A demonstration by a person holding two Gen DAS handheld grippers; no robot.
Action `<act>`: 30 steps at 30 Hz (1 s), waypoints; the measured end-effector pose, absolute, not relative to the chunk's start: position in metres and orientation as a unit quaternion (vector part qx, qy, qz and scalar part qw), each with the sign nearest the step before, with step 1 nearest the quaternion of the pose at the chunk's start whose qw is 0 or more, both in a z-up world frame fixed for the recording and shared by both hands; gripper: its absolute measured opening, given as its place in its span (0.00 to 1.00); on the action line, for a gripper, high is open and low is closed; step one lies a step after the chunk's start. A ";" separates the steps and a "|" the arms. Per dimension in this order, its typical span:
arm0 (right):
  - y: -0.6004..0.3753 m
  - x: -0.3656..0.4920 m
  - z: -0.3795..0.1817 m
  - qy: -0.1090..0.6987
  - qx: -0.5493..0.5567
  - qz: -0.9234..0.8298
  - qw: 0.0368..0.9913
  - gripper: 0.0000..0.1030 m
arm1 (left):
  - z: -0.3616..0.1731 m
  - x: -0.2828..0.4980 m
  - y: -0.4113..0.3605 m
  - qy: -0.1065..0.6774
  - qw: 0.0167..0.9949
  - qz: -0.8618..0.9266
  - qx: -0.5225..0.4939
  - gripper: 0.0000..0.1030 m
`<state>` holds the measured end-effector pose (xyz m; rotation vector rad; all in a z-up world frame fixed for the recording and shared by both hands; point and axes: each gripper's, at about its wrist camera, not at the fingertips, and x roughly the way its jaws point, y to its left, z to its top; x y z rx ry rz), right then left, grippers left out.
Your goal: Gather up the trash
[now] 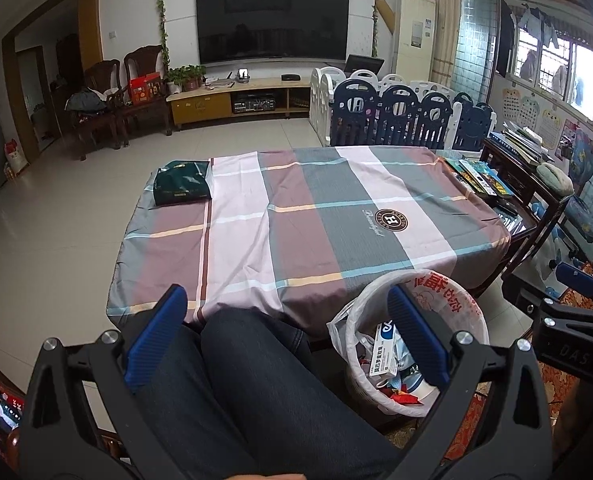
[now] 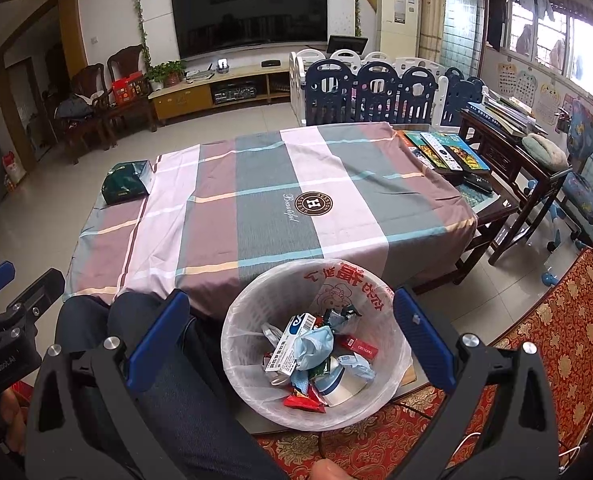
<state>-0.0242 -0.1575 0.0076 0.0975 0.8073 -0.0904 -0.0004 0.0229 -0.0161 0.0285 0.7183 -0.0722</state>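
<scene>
My left gripper [image 1: 288, 320] is held low above the person's legs [image 1: 256, 380] in dark jeans, and its blue fingers [image 1: 156, 336] are spread wide with nothing between them. My right gripper [image 2: 292, 332] is also released, its two fingers far apart, and it hangs over the white trash basket [image 2: 240, 344], which stands beside the legs in front of the table [image 2: 256, 200].

The basket has a thin plastic bag [image 2: 348, 280] as liner, with red print on the far side. Inside I see the collected trash: a white and blue carton box [image 2: 292, 344], a crumpled light blue mask [image 2: 316, 344], a red cigarette pack [image 2: 358, 347], a red snack wrapper [image 2: 302, 402], a paper cup [image 2: 344, 388] lying on its side, and some other small wrappers that I cannot tell apart. The basket is about half full.

On the checked tablecloth the only thing is a dark green packet [image 2: 126, 182], lying at the far left corner, well apart from the basket. At the right end of the table, off the cloth, some books [image 2: 444, 152] lie flat.
</scene>
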 end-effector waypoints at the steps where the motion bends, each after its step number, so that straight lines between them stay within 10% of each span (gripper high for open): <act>1: -0.158 -0.024 0.007 0.393 0.047 -0.044 0.917 0.97 | -0.017 0.000 0.023 0.353 0.935 -0.036 0.014 0.97; 30: -0.158 -0.021 -0.003 0.406 0.049 -0.040 0.912 0.97 | -0.025 0.000 0.023 0.365 0.930 -0.039 0.007 0.97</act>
